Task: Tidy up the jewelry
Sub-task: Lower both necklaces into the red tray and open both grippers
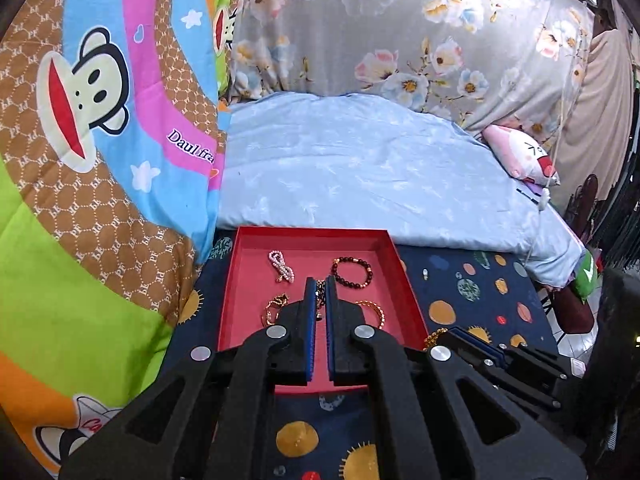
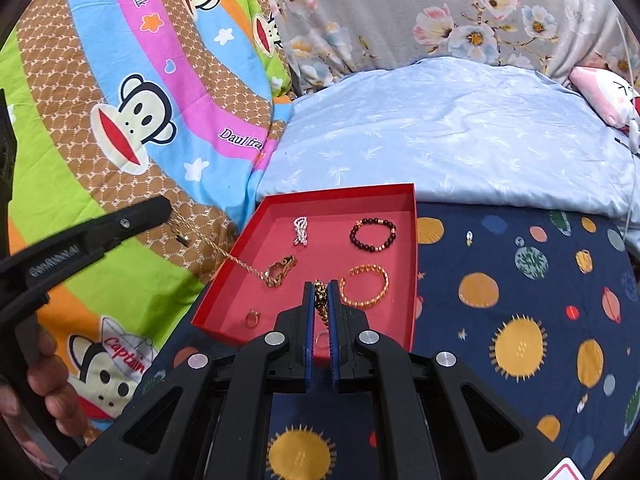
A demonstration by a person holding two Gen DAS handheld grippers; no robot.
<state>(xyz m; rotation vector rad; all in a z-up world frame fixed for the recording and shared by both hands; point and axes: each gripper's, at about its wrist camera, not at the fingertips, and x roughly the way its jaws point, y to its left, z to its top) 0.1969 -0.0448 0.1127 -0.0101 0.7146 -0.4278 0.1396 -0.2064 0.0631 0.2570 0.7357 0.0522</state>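
A red tray (image 1: 244, 272) (image 2: 236, 256) lies on the dark planet-print cloth. In it are a pearl piece (image 1: 281, 266) (image 2: 301, 231), a dark bead bracelet (image 1: 352, 273) (image 2: 373, 233), a gold bangle (image 2: 365, 286) (image 1: 376, 312), a gold clump (image 2: 280, 270) (image 1: 274, 308) and a small ring (image 2: 253, 317). My left gripper (image 1: 320, 286) is shut on a thin gold necklace chain (image 2: 224, 254) that runs taut from its tips (image 2: 166, 208) down to the gold clump. My right gripper (image 2: 321, 286) is shut on a chunky gold chain (image 2: 321, 300) above the tray's front.
A cartoon monkey quilt (image 1: 88, 184) is piled at the left, against the tray. A light blue sheet (image 1: 360, 184) lies behind it, with a floral cover (image 1: 400, 28) at the back. A small earring (image 2: 470, 237) lies on the dark cloth (image 2: 520, 300) right of the tray.
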